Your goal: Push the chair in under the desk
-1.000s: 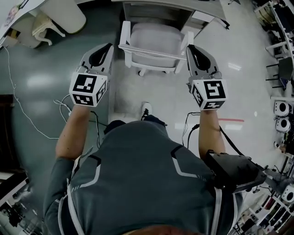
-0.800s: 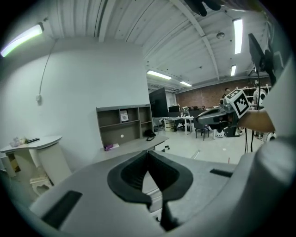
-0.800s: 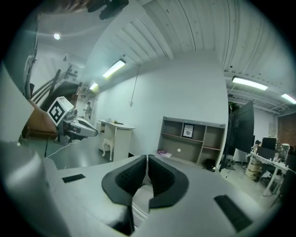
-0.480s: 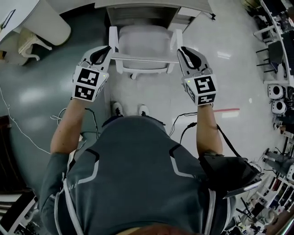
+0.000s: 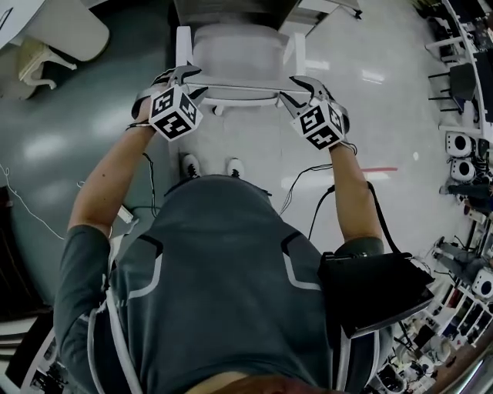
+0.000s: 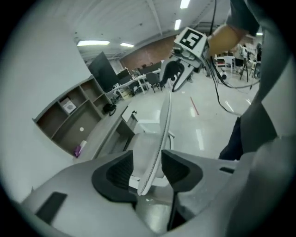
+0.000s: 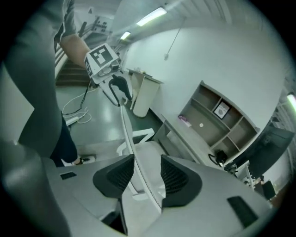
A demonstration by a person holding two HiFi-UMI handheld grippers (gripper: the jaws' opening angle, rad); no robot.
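Looking steeply down over a person (image 5: 223,262) in a grey shirt, with a dark box (image 5: 377,288) at the right hip and two pale shoes (image 5: 233,166) on the glossy floor (image 5: 69,146) just ahead. Both bare forearms reach forward to a white chair (image 5: 235,50). The left gripper (image 5: 187,75) sits at the left end of the chair's backrest (image 5: 239,86), and the right gripper (image 5: 296,83) sits at the right end, each with its marker cube facing up.

In the left gripper view, the left gripper (image 6: 147,169) has its jaws opening, wide apart, with the thin top edge of the backrest (image 6: 159,139) standing between the dark ribbed pads and a gap showing on the left side. The other gripper (image 6: 178,76) shows at the far end of the same edge.

In the right gripper view, the right gripper (image 7: 147,173) is likewise opening, the backrest (image 7: 132,139) passing between its pads without being clamped.

Beyond the backrest lies the seat, its far end meeting the front of the desk (image 5: 231,9); how far under it reaches cannot be told. Behind the desk (image 7: 185,139) stands an open shelf unit (image 7: 217,115) against a white wall
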